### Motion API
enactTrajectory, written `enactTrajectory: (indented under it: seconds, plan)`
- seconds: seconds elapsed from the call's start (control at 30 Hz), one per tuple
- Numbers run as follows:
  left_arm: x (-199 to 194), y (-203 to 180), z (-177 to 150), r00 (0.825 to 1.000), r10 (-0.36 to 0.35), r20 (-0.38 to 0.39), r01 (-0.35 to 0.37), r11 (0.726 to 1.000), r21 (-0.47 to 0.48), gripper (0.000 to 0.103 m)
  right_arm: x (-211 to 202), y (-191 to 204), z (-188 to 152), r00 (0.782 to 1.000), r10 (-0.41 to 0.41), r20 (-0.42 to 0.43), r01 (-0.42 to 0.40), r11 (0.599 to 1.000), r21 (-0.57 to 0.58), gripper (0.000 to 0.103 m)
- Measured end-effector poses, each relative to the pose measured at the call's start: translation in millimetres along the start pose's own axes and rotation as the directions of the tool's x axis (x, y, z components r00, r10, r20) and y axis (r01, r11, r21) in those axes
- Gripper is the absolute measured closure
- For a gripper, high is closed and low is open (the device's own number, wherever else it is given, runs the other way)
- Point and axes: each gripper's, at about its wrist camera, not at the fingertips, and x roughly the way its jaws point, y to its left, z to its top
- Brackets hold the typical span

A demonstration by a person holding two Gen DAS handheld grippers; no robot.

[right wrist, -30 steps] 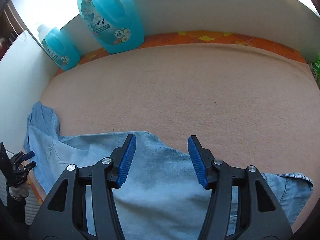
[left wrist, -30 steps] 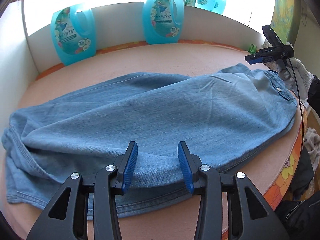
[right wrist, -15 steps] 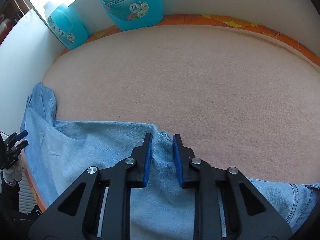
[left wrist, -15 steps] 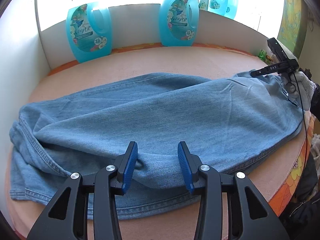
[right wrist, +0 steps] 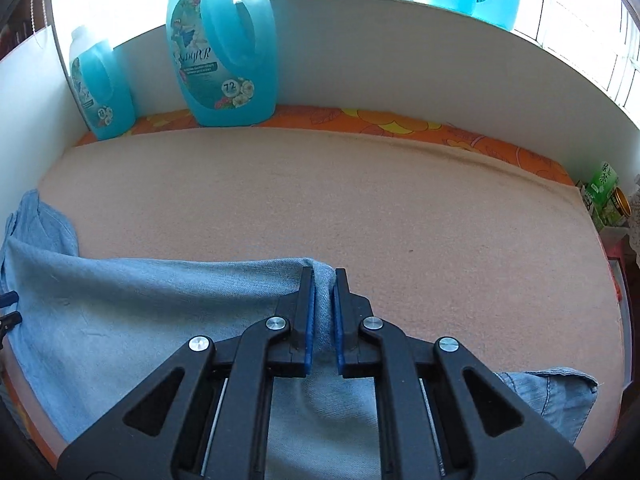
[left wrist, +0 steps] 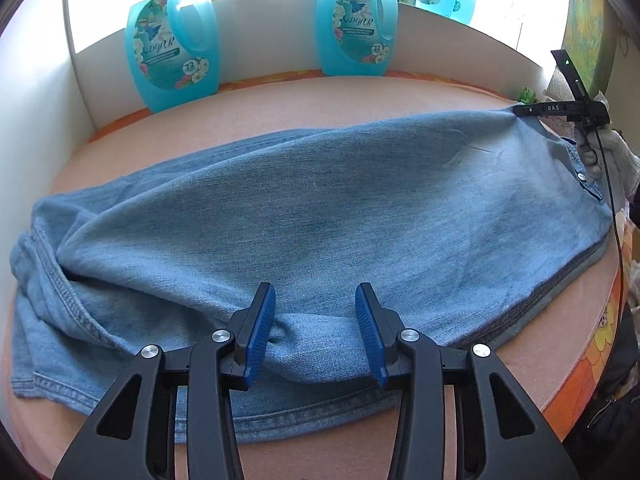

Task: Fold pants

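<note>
Right wrist view: the right tool (right wrist: 322, 316) is pinched narrow on a raised ridge of the pants (right wrist: 120, 312) at their far edge; its jaws have just been closing, with denim between them.
Left wrist view: the left tool (left wrist: 316, 332) stands partly open around a bunched fold at the near edge of the pants (left wrist: 320, 208); both pads look to press the bunch, so I read it as a hold, a looser one.
Pants: stretched across the peach worktop (right wrist: 360, 200), one end crumpled at the left by the white wall, the waist with its button at the right; the cloth between the two tools looks taut.
Risk, slip: the right tool bites only a thin ridge, probably one layer; a pull could drag that layer free and leave the under layer behind.
Risk, uneven fold: the left bunch is thick and off the seam, so the halves may land skewed.
Risk, crumpled end: the heaped hems at the left could get trapped inside the fold as a lump.
Risk, bottles: the detergent bottles (left wrist: 174, 52) stand at the back, well apart from the pants; only a wide swing would reach them.
Risk, edge: the waist lies near the worktop's right edge and might slide off if dragged that way.
</note>
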Motion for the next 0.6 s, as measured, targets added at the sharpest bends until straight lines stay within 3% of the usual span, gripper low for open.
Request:
enactTrajectory:
  seconds: [0.07, 0.2, 0.4, 0.6]
  plan:
    - [-6, 3, -2, 1.000, -0.006, 0.004, 0.006, 1.000, -0.015, 0.063, 7, 1, -1, 0.999, -0.028, -0.018, 0.028, 1.000, -0.001, 0.094]
    - [-29, 14, -7, 0.999, 0.023, 0.046, -0.020, 0.998, -0.058, 0.063, -5, 7, 1, 0.997, -0.078, 0.018, 0.078, 0.997, -0.013, 0.070]
    - [-76, 55, -30, 0.985, 0.137, 0.107, -0.115, 0.975, -0.188, 0.063, -40, 36, 3, 0.995, -0.030, 0.095, 0.035, 0.998, -0.053, 0.068]
    - [-101, 112, -65, 0.959, 0.268, 0.092, -0.223, 0.915, -0.335, 0.063, -64, 90, 2, 0.986, 0.110, 0.129, -0.097, 0.990, -0.102, 0.068]
